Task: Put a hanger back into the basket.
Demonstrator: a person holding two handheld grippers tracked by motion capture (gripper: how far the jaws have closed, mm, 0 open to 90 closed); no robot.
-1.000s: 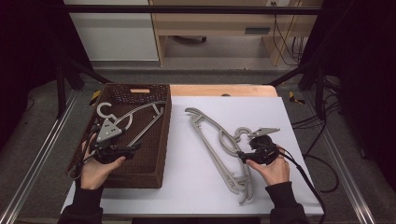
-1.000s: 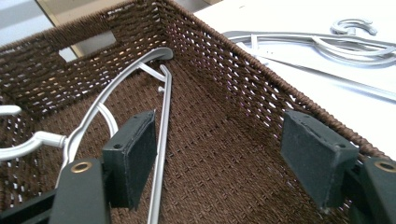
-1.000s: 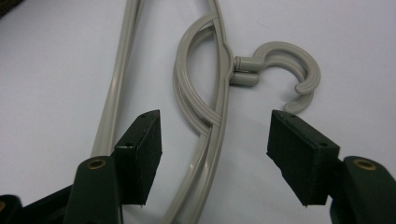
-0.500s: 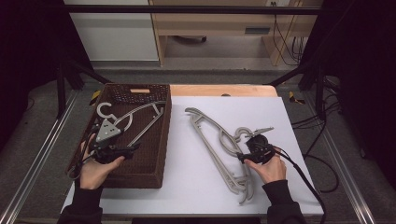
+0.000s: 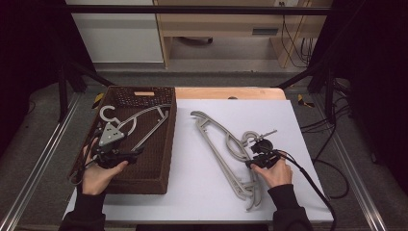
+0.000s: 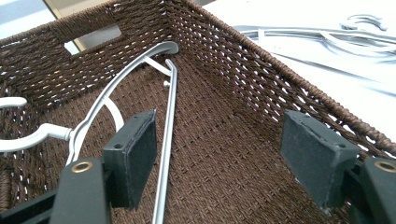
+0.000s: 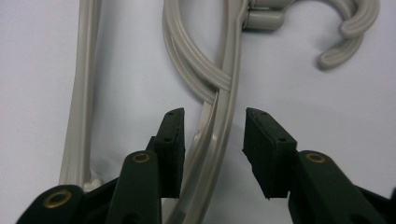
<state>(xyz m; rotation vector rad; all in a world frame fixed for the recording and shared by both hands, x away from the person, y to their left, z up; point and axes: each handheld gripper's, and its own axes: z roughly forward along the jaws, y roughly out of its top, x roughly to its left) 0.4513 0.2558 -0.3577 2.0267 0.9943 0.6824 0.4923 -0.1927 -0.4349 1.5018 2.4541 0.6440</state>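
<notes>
Now — right gripper [image 7: 212, 140] closing, straddling hanger [image 7: 219, 121], not pinching | left gripper [image 6: 219, 154] spread in basket [image 6: 261, 60]

— What stands behind the worktop [image 5: 288, 125]?

— A pale wooden shelf unit [image 5: 226, 29] against the back, with a white cabinet [image 5: 115, 33] just left of it. Cables [image 5: 293, 43] hang by the shelf unit's right end.

— And the floor?

— Grey floor [image 5: 240, 77] between the shelf unit and the worktop (it looks like carpet, hard to tell). Black frame bars [image 5: 77, 72] slant down on both sides of the shelf unit, and the far left and right lie in darkness.
</notes>
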